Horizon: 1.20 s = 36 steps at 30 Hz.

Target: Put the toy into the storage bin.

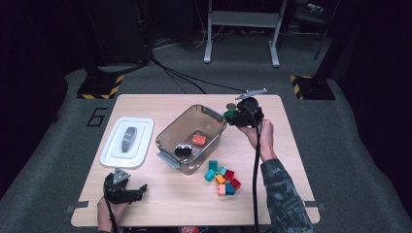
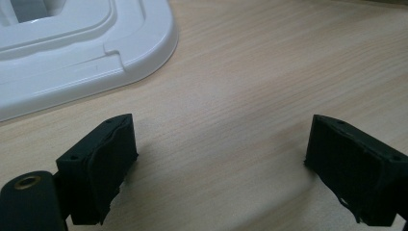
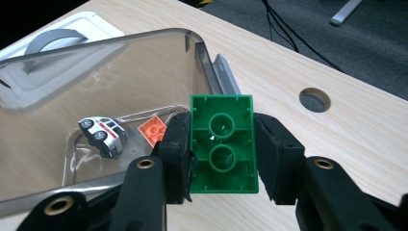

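I am pinching the green brick (image 3: 223, 143) by its 2 long sides in my right gripper (image 3: 221, 159), hollow underside up, beside the clear bin (image 1: 167, 137) (toy car (image 3: 102, 134) inside) for dropping; my left gripper (image 2: 219, 159) is resting spread on the table (image 2: 269, 72).

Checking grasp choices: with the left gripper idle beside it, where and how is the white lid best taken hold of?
Take the white lid by its grey centre handle, coming straight down from above. It lies flat on the table, so its rim offers little to pinch, while the raised handle probably fits between the open left gripper.
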{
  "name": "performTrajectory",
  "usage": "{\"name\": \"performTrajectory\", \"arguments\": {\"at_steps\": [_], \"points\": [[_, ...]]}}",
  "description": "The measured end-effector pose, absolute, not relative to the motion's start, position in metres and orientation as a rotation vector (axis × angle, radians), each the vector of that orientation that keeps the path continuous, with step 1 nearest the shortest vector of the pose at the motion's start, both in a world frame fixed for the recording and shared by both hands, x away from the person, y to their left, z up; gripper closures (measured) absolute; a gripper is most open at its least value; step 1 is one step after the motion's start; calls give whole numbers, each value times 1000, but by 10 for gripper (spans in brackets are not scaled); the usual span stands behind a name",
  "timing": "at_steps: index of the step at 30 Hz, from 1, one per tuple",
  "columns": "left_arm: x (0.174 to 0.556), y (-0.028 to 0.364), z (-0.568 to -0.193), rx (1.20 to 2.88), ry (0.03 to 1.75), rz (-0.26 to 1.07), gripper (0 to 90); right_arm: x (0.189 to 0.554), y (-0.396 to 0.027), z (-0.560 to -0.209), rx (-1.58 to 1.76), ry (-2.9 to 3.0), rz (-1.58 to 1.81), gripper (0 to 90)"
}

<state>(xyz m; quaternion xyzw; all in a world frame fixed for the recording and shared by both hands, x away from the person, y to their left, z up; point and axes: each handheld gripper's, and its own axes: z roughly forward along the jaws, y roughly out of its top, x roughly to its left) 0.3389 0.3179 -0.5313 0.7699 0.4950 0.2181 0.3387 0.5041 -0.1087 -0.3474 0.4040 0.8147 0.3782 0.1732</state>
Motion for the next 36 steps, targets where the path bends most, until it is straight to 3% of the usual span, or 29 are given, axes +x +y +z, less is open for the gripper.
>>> {"name": "performTrajectory", "arguments": {"at_steps": [21,36], "points": [[339,318,-531,2005,1289,568,103,524,-66,-364,1113,2416,1022,591],[339,318,-531,2006,1289,569,103,529,-58,-377,1091,2471,949,588]]}}
